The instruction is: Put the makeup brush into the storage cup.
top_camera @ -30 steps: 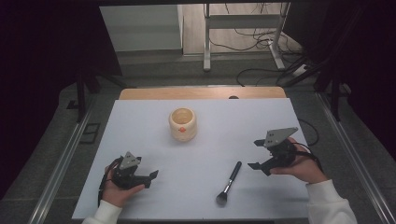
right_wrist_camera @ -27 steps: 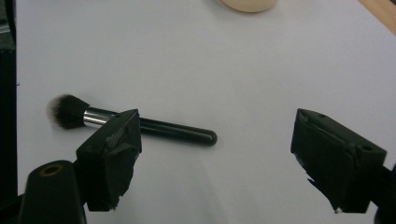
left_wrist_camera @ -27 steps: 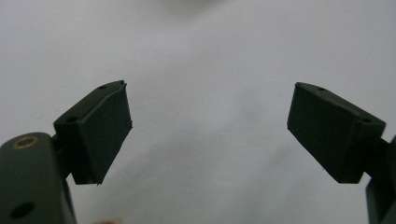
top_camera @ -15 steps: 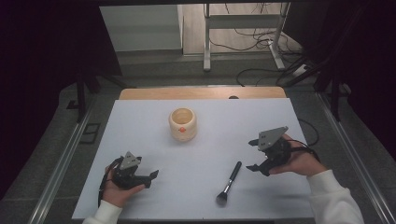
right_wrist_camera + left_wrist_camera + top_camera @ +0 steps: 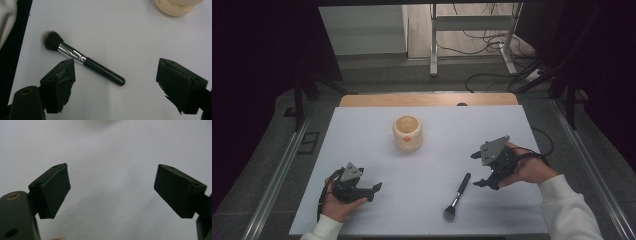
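A makeup brush [image 5: 457, 197] with a black handle, silver ferrule and dark bristles lies on the white table [image 5: 362, 130], bristles toward the front edge. My right gripper [image 5: 478, 170] hovers just right of its handle, jaws wide apart and empty. In the right gripper view the brush [image 5: 85, 62] lies ahead of the open jaws, its ferrule near the left fingertip [image 5: 65, 72]. A cream-coloured cup [image 5: 407, 133] with an orange mark stands mid-table; its base [image 5: 175, 6] shows in the right gripper view. My left gripper [image 5: 374, 191] rests open at the front left, nothing between its jaws [image 5: 112, 187].
A wooden strip [image 5: 427, 99] runs along the table's far edge. Metal rails [image 5: 277, 180] flank the table on both sides. Cables and a desk frame [image 5: 472, 30] lie on the floor beyond.
My right gripper has shifted left, closer to the brush handle. The left gripper, the brush and the cup have stayed put.
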`<state>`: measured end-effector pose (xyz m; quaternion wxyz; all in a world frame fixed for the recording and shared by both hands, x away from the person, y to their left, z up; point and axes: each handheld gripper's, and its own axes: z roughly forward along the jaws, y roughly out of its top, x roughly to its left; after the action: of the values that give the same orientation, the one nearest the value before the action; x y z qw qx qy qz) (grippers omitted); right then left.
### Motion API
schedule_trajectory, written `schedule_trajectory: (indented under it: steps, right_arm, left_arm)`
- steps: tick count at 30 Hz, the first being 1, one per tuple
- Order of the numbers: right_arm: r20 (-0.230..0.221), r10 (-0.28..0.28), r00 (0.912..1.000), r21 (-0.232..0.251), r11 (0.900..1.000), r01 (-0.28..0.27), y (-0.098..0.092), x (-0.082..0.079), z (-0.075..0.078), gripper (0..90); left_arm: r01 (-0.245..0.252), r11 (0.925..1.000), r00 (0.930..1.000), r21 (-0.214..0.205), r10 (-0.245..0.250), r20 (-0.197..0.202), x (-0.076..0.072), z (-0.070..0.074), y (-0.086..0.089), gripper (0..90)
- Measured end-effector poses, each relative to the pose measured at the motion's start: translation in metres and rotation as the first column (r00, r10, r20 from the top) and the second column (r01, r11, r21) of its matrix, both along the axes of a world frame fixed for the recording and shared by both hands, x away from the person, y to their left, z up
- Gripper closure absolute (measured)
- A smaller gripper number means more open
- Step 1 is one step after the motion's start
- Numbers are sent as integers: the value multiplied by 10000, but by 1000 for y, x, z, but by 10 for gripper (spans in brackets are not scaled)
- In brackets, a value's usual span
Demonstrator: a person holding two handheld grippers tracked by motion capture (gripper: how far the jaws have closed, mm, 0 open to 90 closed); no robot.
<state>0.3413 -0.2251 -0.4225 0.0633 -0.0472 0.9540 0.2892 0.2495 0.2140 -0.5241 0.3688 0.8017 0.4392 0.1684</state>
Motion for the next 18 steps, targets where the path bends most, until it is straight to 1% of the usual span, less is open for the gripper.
schedule_trajectory:
  steps: [2,3,4,6,8,13,15,16,18]
  right_arm:
    - [-17,105,9999,-75,9999,-105,2,1,1,158]
    - [53,171,9998,-95,9998,-170,2,1,2,137]
    - [-115,239,9996,-137,9996,-240,5,1,3,99]
    - [-146,299,9994,-216,9993,-303,6,0,3,95]
    - [-273,517,9983,-252,9983,-524,9,-1,4,79]
    - [-313,863,9958,-201,9960,-869,17,-5,4,76]
    - [-418,1011,9940,-178,9946,-1020,20,-5,3,76]
    - [-421,1057,9935,-194,9941,-1066,21,-5,2,75]
    - [-437,1048,9935,-406,9935,-1066,23,-5,1,77]
  left_arm:
    - [13,10000,10000,-15,-13,-21,0,0,0,139]
    - [11,10000,10000,-20,-11,-26,0,0,0,140]
    - [4,10000,10000,-25,-4,-24,0,0,0,140]
    - [-5,10000,10000,-22,5,-17,0,0,0,139]
    - [-6,10000,10000,-26,6,-17,0,0,0,140]
    - [11,10000,10000,3,-11,-23,0,0,-1,140]
    - [13,10000,10000,4,-13,-22,0,0,-1,140]
    - [16,10000,10000,6,-16,-21,0,0,-1,140]
    - [4,10000,10000,-11,-4,-15,0,0,0,140]
